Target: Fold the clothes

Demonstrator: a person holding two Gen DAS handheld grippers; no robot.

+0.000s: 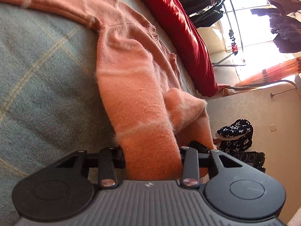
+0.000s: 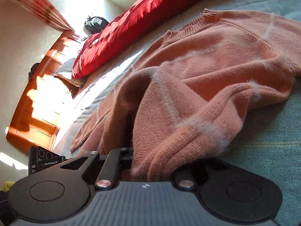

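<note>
A fuzzy salmon-pink sweater with pale stripes lies spread on a grey-green plaid bed cover. In the left wrist view a band of it runs taut from the bed into my left gripper, which is shut on the knit; its fingertips are hidden by the fabric. In the right wrist view the sweater shows its ribbed collar at the far end, and a bunched fold is lifted off the cover. My right gripper is shut on that fold, which drapes over and hides its right finger.
A red quilt lies along the bed's far side, by a wooden headboard. A rack of dark clothes stands at a bright window. A star-patterned dark item and a black backpack sit on the floor.
</note>
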